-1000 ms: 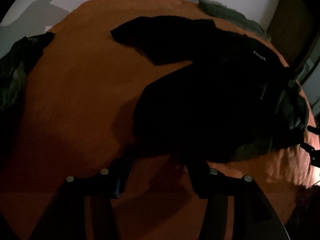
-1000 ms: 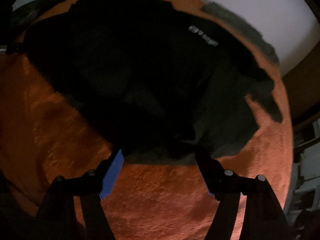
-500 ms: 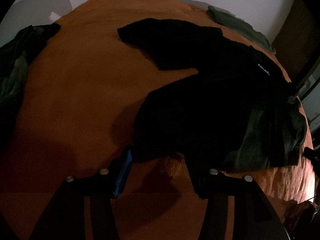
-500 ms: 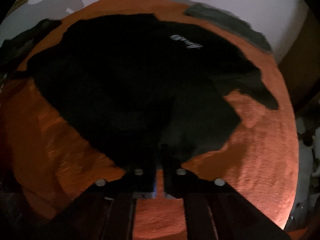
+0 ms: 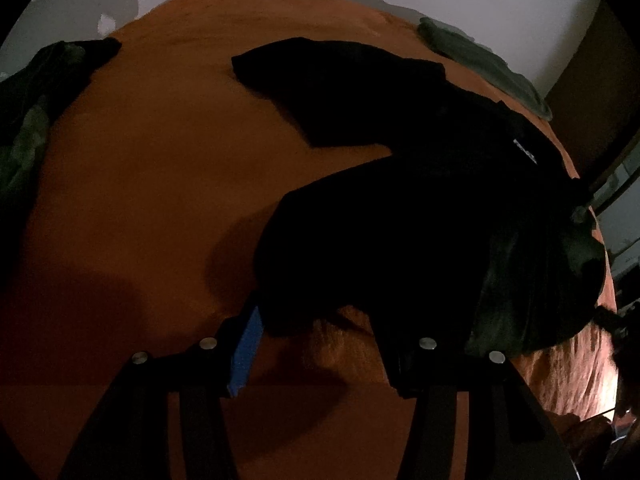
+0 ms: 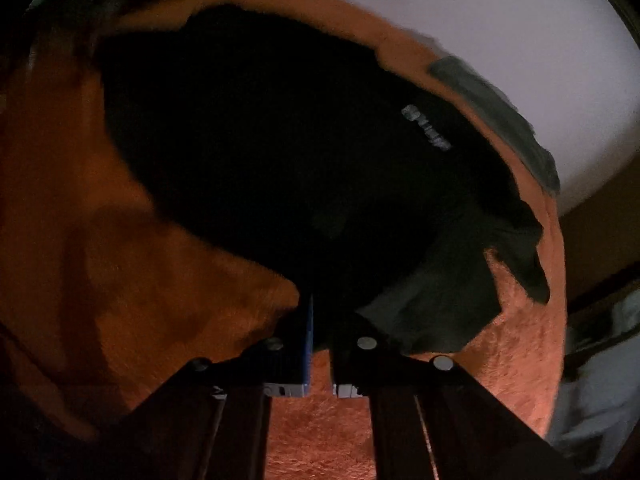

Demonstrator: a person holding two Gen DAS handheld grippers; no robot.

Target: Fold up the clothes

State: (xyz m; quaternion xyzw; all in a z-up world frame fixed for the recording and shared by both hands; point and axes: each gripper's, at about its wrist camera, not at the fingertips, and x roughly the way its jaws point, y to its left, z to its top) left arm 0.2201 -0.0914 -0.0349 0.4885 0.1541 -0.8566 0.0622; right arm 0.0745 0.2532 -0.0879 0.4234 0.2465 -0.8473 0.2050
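Observation:
A black garment (image 5: 400,220) with a small white logo (image 6: 426,128) lies spread on an orange blanket (image 5: 140,180). One sleeve (image 5: 340,92) stretches to the far left. In the left wrist view my left gripper (image 5: 320,332) stands open at the garment's near edge, the dark hem lying between its fingertips. In the right wrist view the black garment (image 6: 280,140) fills the middle, and my right gripper (image 6: 322,320) is shut on its near edge. Beside that grip a grey-green inner side (image 6: 432,300) is turned up.
A grey-green cloth (image 5: 480,60) lies at the blanket's far right edge, below a pale wall. Dark green clothing (image 5: 28,120) is heaped at the far left. Bare orange blanket (image 6: 80,260) stretches left of the garment. Dark furniture (image 5: 592,100) stands on the right.
My right gripper went from open to shut on the garment's near edge and has since shifted with it. My left gripper has stayed open at the hem, its view drawing back slightly.

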